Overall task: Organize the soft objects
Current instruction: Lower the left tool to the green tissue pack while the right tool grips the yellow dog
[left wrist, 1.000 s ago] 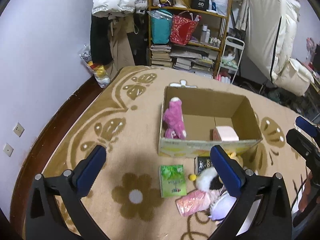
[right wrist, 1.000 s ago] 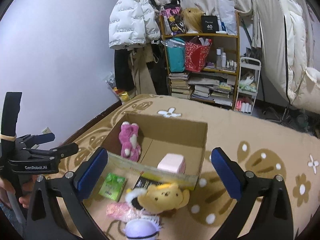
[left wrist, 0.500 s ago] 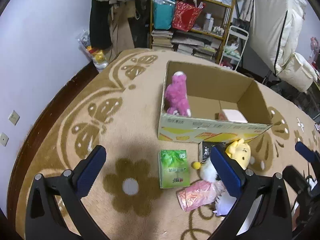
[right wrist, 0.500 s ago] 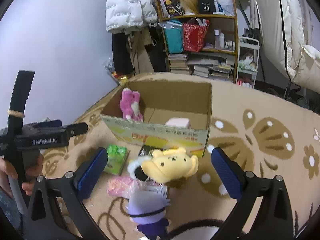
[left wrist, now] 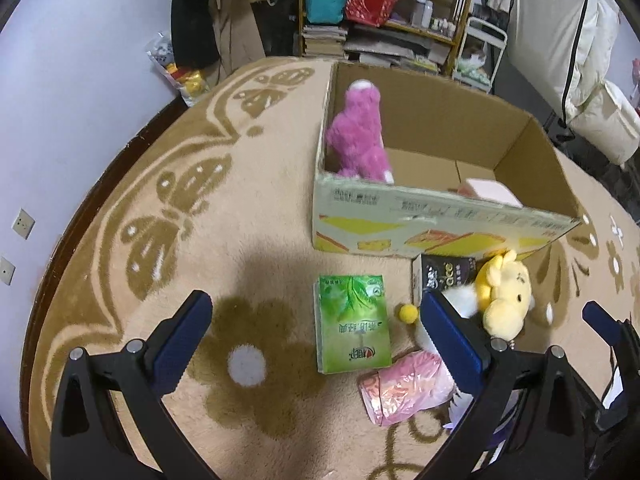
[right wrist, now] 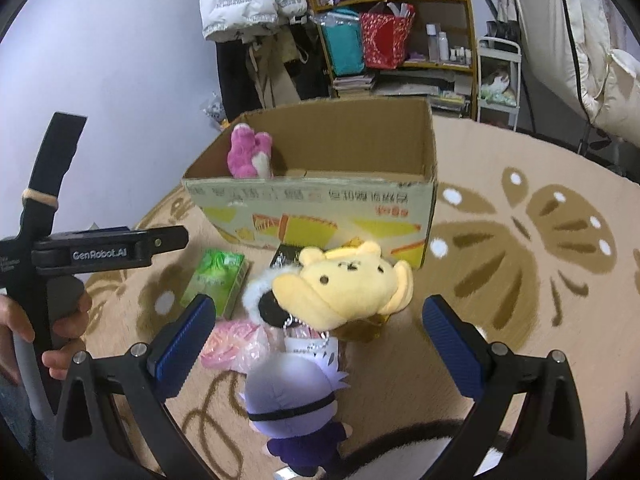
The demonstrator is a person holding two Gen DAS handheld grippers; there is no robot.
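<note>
An open cardboard box (left wrist: 440, 224) (right wrist: 320, 208) stands on the rug, holding a pink plush (left wrist: 360, 136) (right wrist: 248, 156) and a pale pink block (left wrist: 492, 194). In front of it lie a green tissue pack (left wrist: 352, 324) (right wrist: 216, 280), a yellow plush (left wrist: 506, 294) (right wrist: 340, 284), a pink plastic bag (left wrist: 404, 390) (right wrist: 232, 344), a black-and-white fluffy toy (right wrist: 262, 300) and a purple-haired doll (right wrist: 296, 396). My left gripper (left wrist: 316, 336) hangs open above the green pack. My right gripper (right wrist: 320, 340) is open, with the yellow plush and the doll between its fingers' lines, untouched.
A small yellow ball (left wrist: 407, 314) and a black box (left wrist: 444, 274) lie by the carton. A shelf (right wrist: 400, 28) with bags and books, hanging coats (right wrist: 248, 4) and a white mattress (left wrist: 560, 40) line the far wall. A hand (right wrist: 52, 340) holds the left gripper's handle.
Both grippers have come down and closer to the pile in front of the box. The objects look larger now. Nothing has been taken hold of.
</note>
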